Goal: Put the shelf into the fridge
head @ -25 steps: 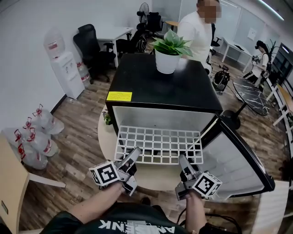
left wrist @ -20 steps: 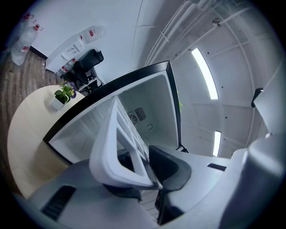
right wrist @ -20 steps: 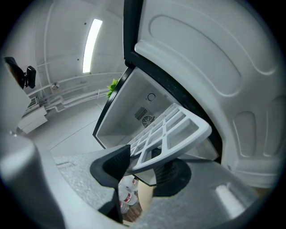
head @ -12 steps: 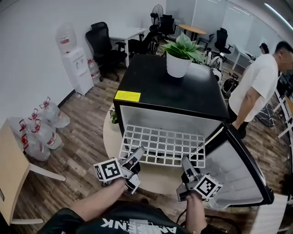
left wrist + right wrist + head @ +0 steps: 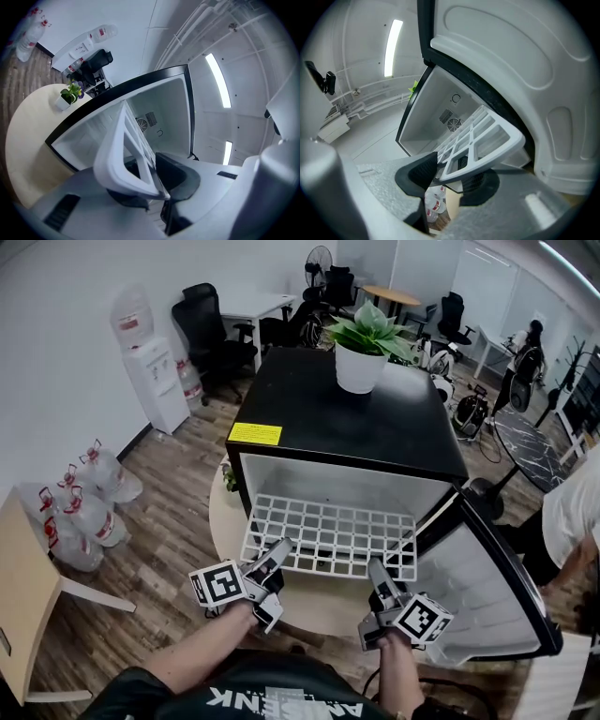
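A white grid shelf [image 5: 328, 538] lies level with its far edge just inside the open black fridge [image 5: 347, 432]. My left gripper [image 5: 279, 551] is shut on the shelf's near left edge. My right gripper [image 5: 375, 570] is shut on its near right edge. In the left gripper view the shelf's rim [image 5: 124, 154] sits clamped in the left gripper [image 5: 150, 183], with the white fridge interior beyond it. The right gripper view has the shelf [image 5: 480, 143] pinched in the right gripper [image 5: 450, 176].
The fridge door [image 5: 487, 587] hangs open to the right. A potted plant [image 5: 361, 357] stands on the fridge top. The fridge sits on a round table [image 5: 225, 521]. Water bottles [image 5: 80, 512] and a dispenser [image 5: 150, 381] are at left; a person [image 5: 572, 521] stands at right.
The person in white has walked from behind the fridge round to its right side. Both grippers and the shelf stay about where they were.
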### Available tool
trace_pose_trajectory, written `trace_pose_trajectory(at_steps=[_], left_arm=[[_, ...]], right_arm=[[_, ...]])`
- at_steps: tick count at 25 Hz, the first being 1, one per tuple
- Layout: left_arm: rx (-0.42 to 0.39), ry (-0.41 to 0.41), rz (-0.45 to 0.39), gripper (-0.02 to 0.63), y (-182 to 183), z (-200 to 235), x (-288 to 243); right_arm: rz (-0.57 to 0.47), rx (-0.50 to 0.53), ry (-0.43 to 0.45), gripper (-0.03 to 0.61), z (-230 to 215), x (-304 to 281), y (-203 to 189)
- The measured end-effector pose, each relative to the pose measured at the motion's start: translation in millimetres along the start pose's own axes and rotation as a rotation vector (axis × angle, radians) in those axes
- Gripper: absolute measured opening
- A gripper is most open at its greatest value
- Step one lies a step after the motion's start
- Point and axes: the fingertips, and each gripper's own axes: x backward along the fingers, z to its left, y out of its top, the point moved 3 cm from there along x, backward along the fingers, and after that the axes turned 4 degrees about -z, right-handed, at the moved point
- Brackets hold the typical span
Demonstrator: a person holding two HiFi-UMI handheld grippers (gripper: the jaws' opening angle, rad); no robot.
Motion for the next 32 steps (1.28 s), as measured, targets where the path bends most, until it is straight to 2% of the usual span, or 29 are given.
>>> trace_pose_trajectory(at_steps=[5, 12, 15, 16, 18, 22, 25, 27, 30, 32], left_arm=[[0.006, 0.0, 0.004, 0.063, 14, 5, 0], [0.02, 0.013, -0.006, 0.064, 30, 3, -15], [0.011, 0.005, -0.007, 0.069, 35, 10, -19], [0.004, -0.004, -0.006, 0.071, 36, 12, -19], [-0.033, -0.018, -0.011, 0.074, 37, 12, -15], [-0.206, -0.001, -0.057, 0.117, 39, 7, 3], [-0.279, 0.066, -0.092, 0.127, 34, 6, 18], [-0.3, 0.108, -0.111, 0.133, 33, 6, 19], [-0.299, 0.14, -0.121, 0.134, 30, 6, 20], [-0.317, 0.157, -0.125, 0.138, 26, 4, 27]], right_arm=[[0.003, -0.002, -0.007, 0.137, 10, -13, 0], [-0.009, 0.023, -0.012, 0.135, 16, -34, 22], [-0.026, -0.048, 0.027, 0.135, 19, -45, 17], [-0.027, -0.043, 0.024, 0.135, 19, -47, 16], [-0.019, 0.023, -0.002, 0.133, 18, -47, 19], [-0.012, -0.036, 0.06, 0.129, 19, -54, 18], [-0.002, 0.004, 0.037, 0.128, 13, -55, 21], [-0.005, 0.006, 0.035, 0.127, 10, -57, 23], [-0.017, -0.044, 0.062, 0.125, 11, -61, 24], [-0.017, -0.018, 0.042, 0.124, 10, -60, 26]])
